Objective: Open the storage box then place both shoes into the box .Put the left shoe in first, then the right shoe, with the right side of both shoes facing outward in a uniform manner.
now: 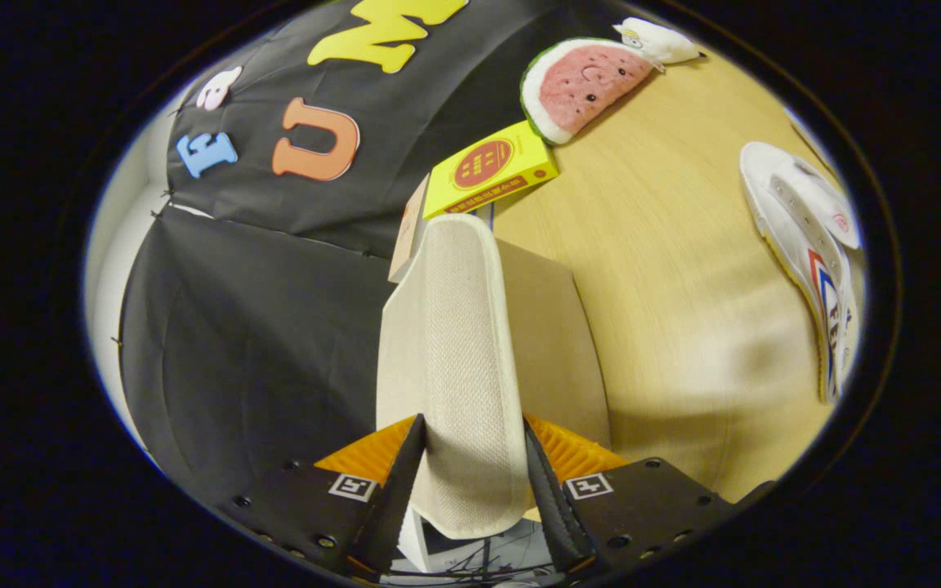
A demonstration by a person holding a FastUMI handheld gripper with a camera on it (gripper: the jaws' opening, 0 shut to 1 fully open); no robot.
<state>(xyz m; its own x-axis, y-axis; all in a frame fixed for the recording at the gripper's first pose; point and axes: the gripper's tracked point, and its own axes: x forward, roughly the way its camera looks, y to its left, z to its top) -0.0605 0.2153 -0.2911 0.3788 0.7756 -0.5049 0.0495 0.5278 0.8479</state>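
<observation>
The gripper [474, 465] is clenched on what looks like the box lid [458, 351], its long axis running straight ahead between the fingers, with a shoe [805, 245] lying well off to the right on the surface [666, 269].

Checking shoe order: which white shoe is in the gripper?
The gripper is shut on the sole-up shoe; the striped sneaker lies apart on the table.

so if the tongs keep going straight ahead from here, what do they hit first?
The tongs are shut on a beige fabric flap, which would lead. Beyond it, probably the yellow box, then the black cloth wall; depth is unclear.
</observation>
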